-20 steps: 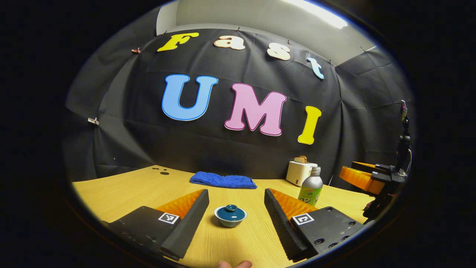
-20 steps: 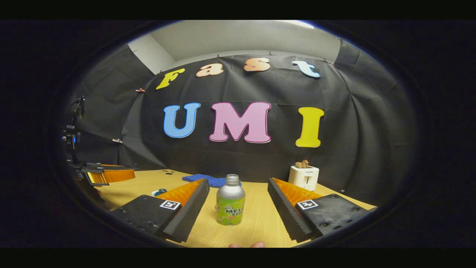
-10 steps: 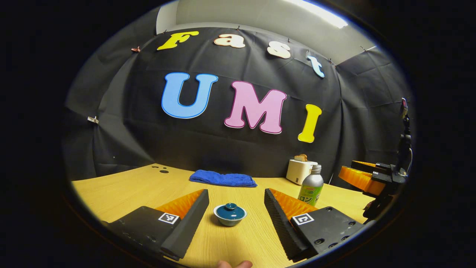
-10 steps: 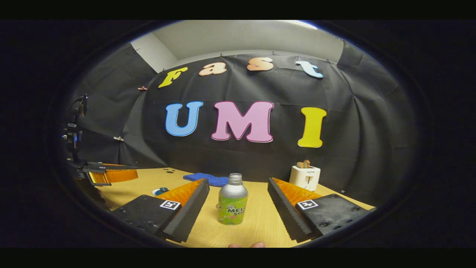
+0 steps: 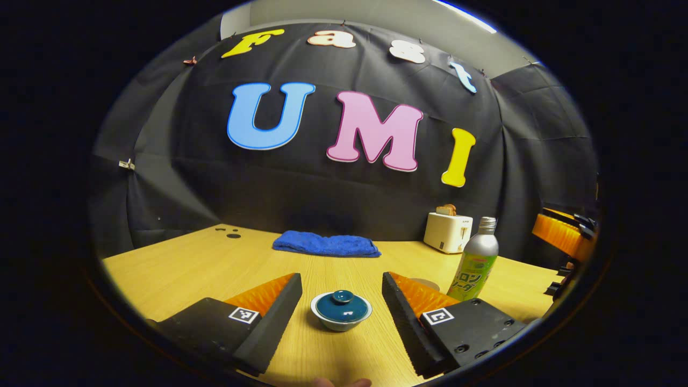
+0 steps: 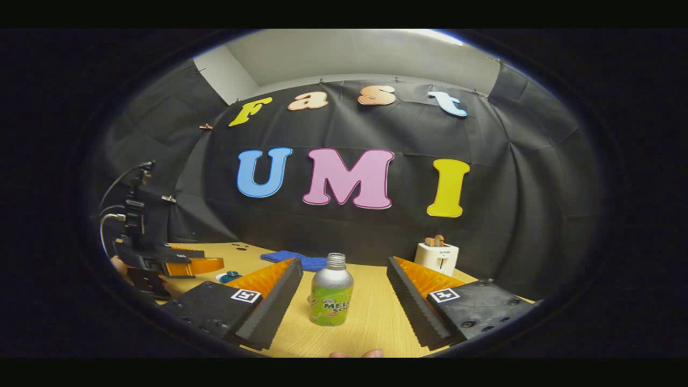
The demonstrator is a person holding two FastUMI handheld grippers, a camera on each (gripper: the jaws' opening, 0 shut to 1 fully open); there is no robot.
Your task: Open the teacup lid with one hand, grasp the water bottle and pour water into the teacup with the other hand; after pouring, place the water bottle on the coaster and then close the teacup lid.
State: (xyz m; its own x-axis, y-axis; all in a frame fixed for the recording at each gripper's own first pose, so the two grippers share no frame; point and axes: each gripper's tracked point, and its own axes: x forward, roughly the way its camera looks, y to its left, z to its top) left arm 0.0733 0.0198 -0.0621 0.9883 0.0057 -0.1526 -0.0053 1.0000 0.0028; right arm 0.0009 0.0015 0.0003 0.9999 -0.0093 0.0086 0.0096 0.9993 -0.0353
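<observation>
In the left gripper view, the left gripper (image 5: 339,317) hangs low over the wooden table (image 5: 177,269) with its fingers spread wide, and the lidded teacup (image 5: 341,310) sits on the table between them, touching neither; its dark blue lid (image 5: 342,305) is on. In the right gripper view, the right gripper (image 6: 344,312) is likewise wide open, with the uncapped water bottle (image 6: 331,291) standing upright between its fingers, clear of both. Farther off lie a folded blue towel (image 5: 325,245) near the wall and a white toaster (image 5: 448,231) at the far right, with a round coaster (image 5: 427,283) partly hidden just left of the bottle.
</observation>
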